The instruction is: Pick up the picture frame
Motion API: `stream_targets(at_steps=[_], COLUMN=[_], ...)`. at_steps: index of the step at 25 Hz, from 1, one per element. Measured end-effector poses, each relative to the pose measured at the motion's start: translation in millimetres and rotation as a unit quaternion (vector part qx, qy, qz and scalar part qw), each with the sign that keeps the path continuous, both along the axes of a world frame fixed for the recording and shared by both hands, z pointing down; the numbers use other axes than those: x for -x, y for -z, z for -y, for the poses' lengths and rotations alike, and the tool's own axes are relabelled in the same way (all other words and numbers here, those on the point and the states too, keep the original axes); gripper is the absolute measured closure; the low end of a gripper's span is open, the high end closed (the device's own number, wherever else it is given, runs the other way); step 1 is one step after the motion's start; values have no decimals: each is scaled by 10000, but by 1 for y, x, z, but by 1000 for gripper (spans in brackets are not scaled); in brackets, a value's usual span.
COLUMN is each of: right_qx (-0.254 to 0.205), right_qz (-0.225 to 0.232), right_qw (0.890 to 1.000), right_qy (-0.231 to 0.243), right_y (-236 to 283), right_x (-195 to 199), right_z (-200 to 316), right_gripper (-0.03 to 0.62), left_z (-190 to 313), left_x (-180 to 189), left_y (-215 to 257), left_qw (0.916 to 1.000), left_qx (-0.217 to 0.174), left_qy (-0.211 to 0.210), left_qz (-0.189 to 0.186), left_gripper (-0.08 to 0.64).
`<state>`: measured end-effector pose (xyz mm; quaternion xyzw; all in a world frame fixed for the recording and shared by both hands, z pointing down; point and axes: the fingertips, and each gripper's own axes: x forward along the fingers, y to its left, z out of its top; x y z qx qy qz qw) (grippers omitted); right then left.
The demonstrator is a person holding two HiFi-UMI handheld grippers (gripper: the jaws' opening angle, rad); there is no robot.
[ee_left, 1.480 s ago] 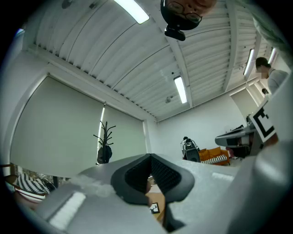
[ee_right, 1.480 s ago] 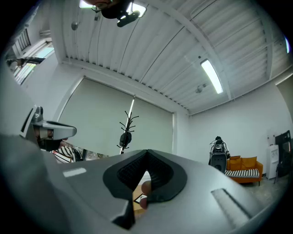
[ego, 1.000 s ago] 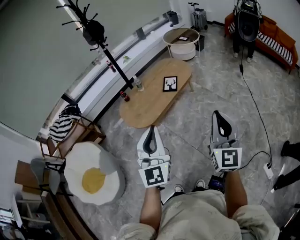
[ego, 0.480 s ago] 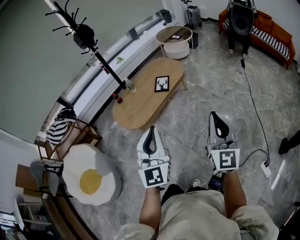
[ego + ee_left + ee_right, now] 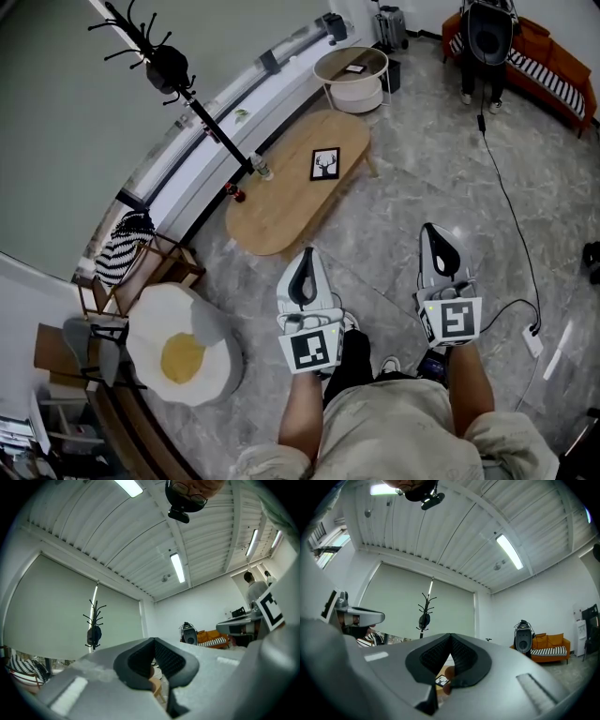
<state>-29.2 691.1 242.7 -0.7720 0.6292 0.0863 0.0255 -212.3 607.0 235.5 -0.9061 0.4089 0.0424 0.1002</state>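
Head view, looking steeply down: I hold my left gripper [image 5: 304, 255] and my right gripper [image 5: 430, 229] side by side over the grey stone floor [image 5: 412, 187], both pointing toward an oval wooden table [image 5: 277, 208] that lies well apart from them. The picture frame [image 5: 325, 163], black-edged with a deer's head on white, lies flat on the far half of that tabletop, untouched. A clear bottle [image 5: 263, 171] stands on the table's left edge, beside the pole of a black coat rack [image 5: 169, 67].

Both grippers are empty. In the left gripper view I see the dark ribbed pads meet at the tip, jaws pressed together with nothing between them. The right gripper view shows the same: jaws closed tip to tip, holding nothing, and through the small gap beneath the pads I can pick out the frame, tiny, on the wooden top far ahead.

Beyond the oval table stands a round white side table [image 5: 352, 69]. An orange sofa [image 5: 548, 54] sits at the top right, and a black cable [image 5: 514, 211] trails across the floor to a power strip [image 5: 534, 341]. At the lower left, a cushion shaped like a fried egg [image 5: 183, 354] rests near a wooden chair [image 5: 155, 267] carrying a black-and-white striped cloth [image 5: 120, 251].
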Motion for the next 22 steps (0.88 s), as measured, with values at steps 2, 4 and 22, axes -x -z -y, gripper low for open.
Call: stream_targets(at_steps=[2,4,22], right_qx=[7,27,145], right_qz=[-49,-107,-343], right_qw=[10000,9999,9992], right_qy=[-10,-14,145], right_y=[1,1,-4], right_x=[2,3,17], right_z=[6,11,133], right_gripper=[591,591,591], left_z=[7,12,127], left_x=[1,1,12], left_y=[2,1,-6], left_qw=[10000,10000,9996], left_qx=[-9,-66,6], left_qy=[-4,-25,114], left_qz=[-32,-38,-258], left_gripper=[555,555,555])
